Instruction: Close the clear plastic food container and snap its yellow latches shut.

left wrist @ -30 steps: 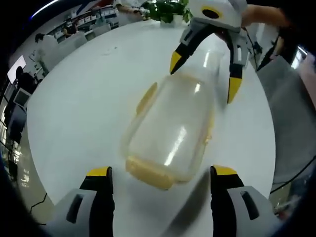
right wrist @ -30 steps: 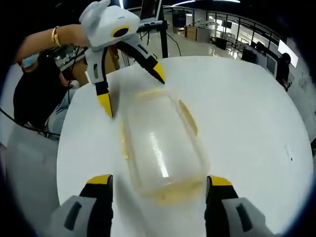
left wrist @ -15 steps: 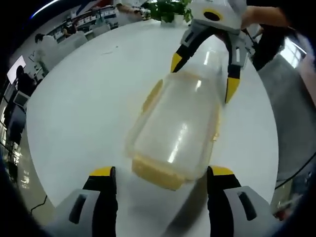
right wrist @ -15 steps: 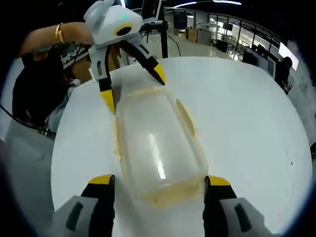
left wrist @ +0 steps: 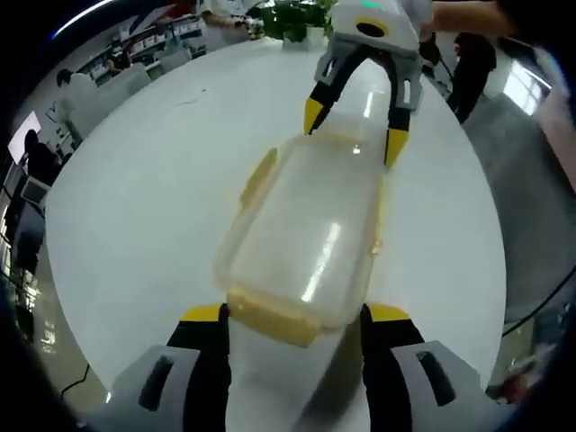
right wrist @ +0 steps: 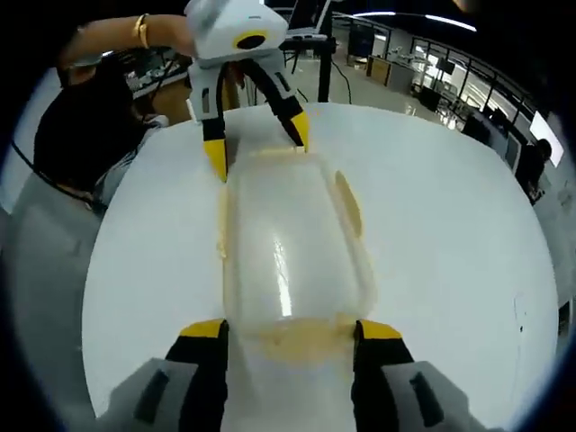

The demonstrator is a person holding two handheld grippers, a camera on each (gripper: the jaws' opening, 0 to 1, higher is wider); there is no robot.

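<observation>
A clear plastic food container (left wrist: 310,229) lies lid-down-closed on the white round table (left wrist: 144,189), with yellow latches along its sides (left wrist: 261,175) and at its near end (left wrist: 270,319). My left gripper (left wrist: 295,317) is open, its jaws flanking that near end. My right gripper (left wrist: 353,130) is open too, tips straddling the far end. In the right gripper view the container (right wrist: 292,243) runs away from my right gripper (right wrist: 290,331), a side latch (right wrist: 349,202) sticks out flat, and the left gripper (right wrist: 256,146) brackets the far end.
A potted plant (left wrist: 297,18) stands at the table's far edge. A seated person (right wrist: 72,126) is beside the table, hand on the left gripper. Desks and office chairs (right wrist: 450,81) lie beyond the table (right wrist: 450,225).
Both grippers have come in closer to the container's two ends, and their jaws have narrowed a little around it. The container has straightened between them.
</observation>
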